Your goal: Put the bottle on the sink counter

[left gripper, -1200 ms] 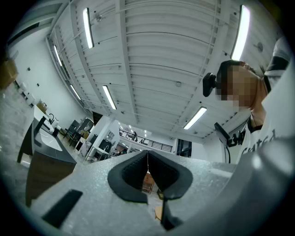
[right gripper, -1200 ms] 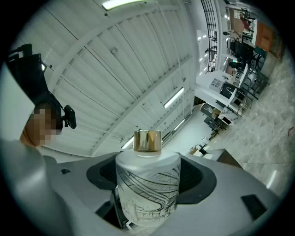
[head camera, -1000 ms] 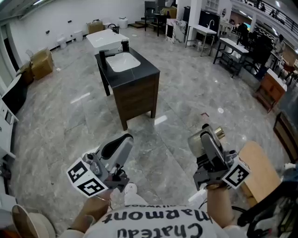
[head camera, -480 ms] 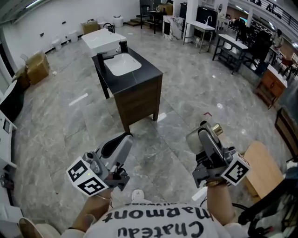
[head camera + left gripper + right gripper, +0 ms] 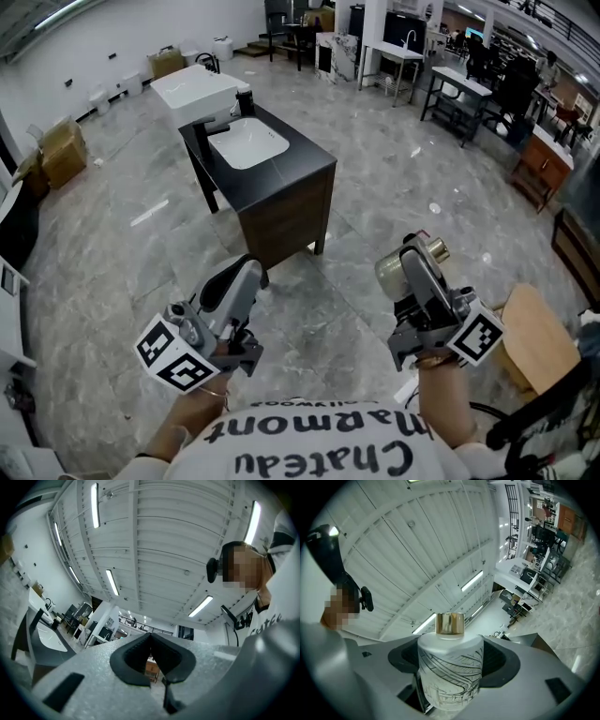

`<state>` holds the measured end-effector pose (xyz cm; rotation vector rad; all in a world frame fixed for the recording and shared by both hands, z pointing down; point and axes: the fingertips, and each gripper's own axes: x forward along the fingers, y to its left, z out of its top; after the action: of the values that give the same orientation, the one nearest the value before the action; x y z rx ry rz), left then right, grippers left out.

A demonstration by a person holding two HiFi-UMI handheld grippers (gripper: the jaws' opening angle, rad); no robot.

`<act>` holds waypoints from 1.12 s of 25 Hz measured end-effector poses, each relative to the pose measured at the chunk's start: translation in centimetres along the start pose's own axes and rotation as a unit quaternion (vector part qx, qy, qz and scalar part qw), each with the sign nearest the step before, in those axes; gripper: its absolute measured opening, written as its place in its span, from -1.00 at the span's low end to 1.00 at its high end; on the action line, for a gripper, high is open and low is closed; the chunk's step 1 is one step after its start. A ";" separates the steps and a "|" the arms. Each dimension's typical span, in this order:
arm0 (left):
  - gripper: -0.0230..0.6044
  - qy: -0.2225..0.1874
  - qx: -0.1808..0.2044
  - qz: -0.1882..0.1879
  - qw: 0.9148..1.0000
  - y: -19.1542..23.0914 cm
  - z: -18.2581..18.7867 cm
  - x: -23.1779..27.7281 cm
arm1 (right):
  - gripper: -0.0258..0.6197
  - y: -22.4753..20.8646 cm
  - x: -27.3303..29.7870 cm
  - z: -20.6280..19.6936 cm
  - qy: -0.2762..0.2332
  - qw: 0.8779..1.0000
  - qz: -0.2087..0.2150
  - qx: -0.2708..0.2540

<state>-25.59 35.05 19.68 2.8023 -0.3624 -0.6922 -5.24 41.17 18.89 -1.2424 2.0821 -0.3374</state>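
A frosted white bottle (image 5: 450, 667) with a gold cap and black line drawing sits clamped between the jaws of my right gripper (image 5: 451, 660); in the head view the bottle (image 5: 398, 270) shows at the tip of the right gripper (image 5: 412, 272). My left gripper (image 5: 236, 281) is held at the lower left with its jaws pressed together and nothing between them; the left gripper (image 5: 151, 653) points up at the ceiling. The sink counter (image 5: 281, 167), black-topped on a dark wood cabinet with a white basin (image 5: 248, 142), stands ahead across the marble floor.
A white block (image 5: 192, 91) rests at the counter's far end beside a black faucet (image 5: 246, 97). Cardboard boxes (image 5: 58, 150) lie at the left. Desks and chairs (image 5: 459, 94) line the back right. A wooden board (image 5: 536, 337) lies at the right.
The sink counter has come nearer and lower in the head view as the person walks toward it. Both grippers keep their pose, the right still holding the bottle.
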 end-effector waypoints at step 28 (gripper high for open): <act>-0.88 0.037 -0.036 0.027 0.998 15.5 -3.4 7.7 | 0.14 -12.8 13.5 -1.5 0.052 0.998 -0.006 0.018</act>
<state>-20.22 18.72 23.70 2.7293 -0.3904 -0.5769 -1.83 22.99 21.15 -1.2406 2.1468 -0.4526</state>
